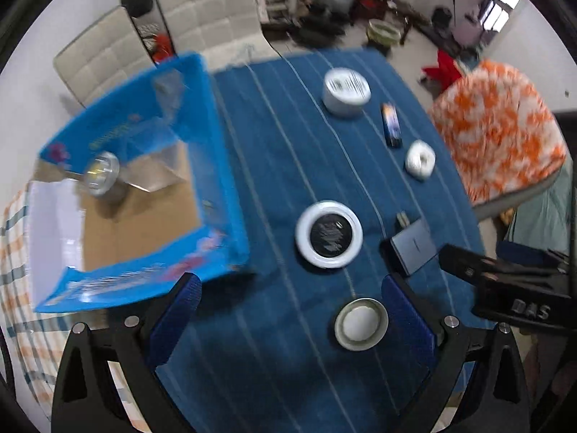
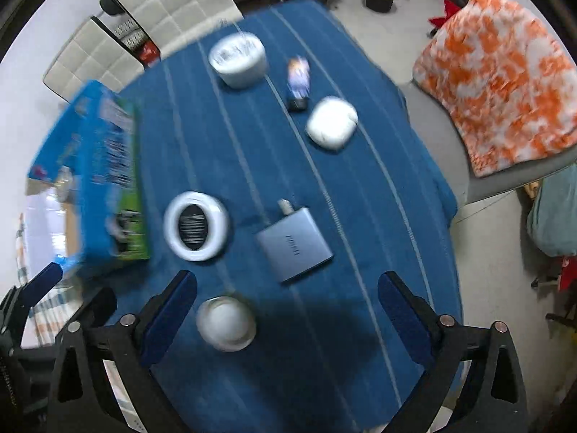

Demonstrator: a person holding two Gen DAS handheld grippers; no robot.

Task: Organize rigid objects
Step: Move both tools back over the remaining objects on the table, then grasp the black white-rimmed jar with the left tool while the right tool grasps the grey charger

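At the left edge of the bench stands an open blue cardboard box (image 1: pixel 216 166), and inside it a clear round piece (image 1: pixel 101 173) lies on the brown floor of the box. The bench is covered by a blue striped cloth (image 1: pixel 259 144).

The left tongs (image 1: pixel 292 310) hang above the cloth with their 2 blue-padded fingers (image 1: pixel 173 321) spread apart and nothing pressed between them. A small round puck with a white dome (image 1: pixel 360 324) lies on the cloth between those fingers, nearer the right one, and whether anything touches it cannot be told. Just beyond the fingertips sits a white ring with a black centre (image 1: pixel 329 234).

Further right, a grey flat charger (image 2: pixel 294 243) lies ahead of the right tongs (image 2: pixel 288 303), between the lines of their 2 fingers and clear of both. These tongs point down at the cloth, their jaws wide apart and holding nothing. In the right wrist view the domed puck sits just beside the left finger (image 2: pixel 169 317).

At the far end of the cloth stand a white cylindrical tub (image 2: pixel 238 59), then a small dark printed box (image 2: pixel 298 83), then a white rounded case (image 2: pixel 331 122), all well apart from both tongs. Right of the bench lies an orange and white blanket (image 2: pixel 497 93).
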